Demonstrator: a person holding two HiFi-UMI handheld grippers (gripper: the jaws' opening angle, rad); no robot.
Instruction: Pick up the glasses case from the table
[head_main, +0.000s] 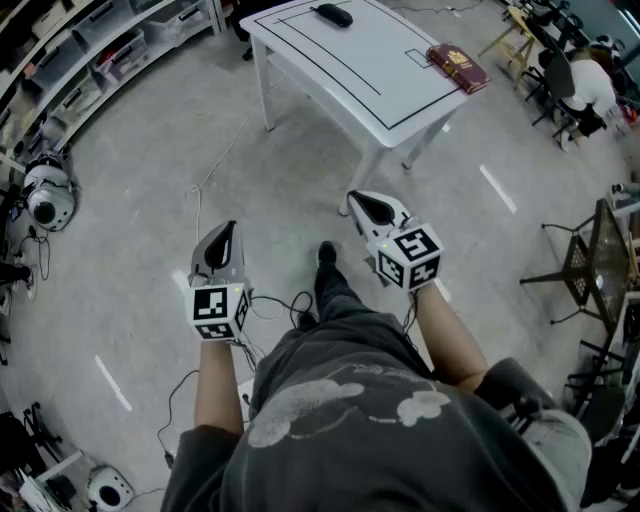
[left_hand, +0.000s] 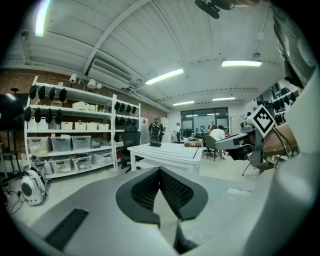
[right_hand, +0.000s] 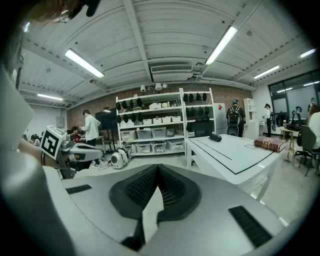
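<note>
A dark glasses case (head_main: 333, 14) lies at the far end of a white table (head_main: 365, 70), small in the left gripper view (left_hand: 155, 144) and the right gripper view (right_hand: 215, 137). My left gripper (head_main: 227, 229) hangs over the floor well short of the table, its jaws shut with nothing between them (left_hand: 159, 171). My right gripper (head_main: 356, 201) is held near the table's front corner, also shut and empty (right_hand: 158, 169). Both point nearly level toward the table.
A red-brown book (head_main: 457, 67) lies on the table's right edge. Shelving with bins (head_main: 90, 50) lines the left wall. A white helmet-like device (head_main: 47, 197) and cables sit on the floor at left. Chairs and a seated person (head_main: 585, 85) are at right.
</note>
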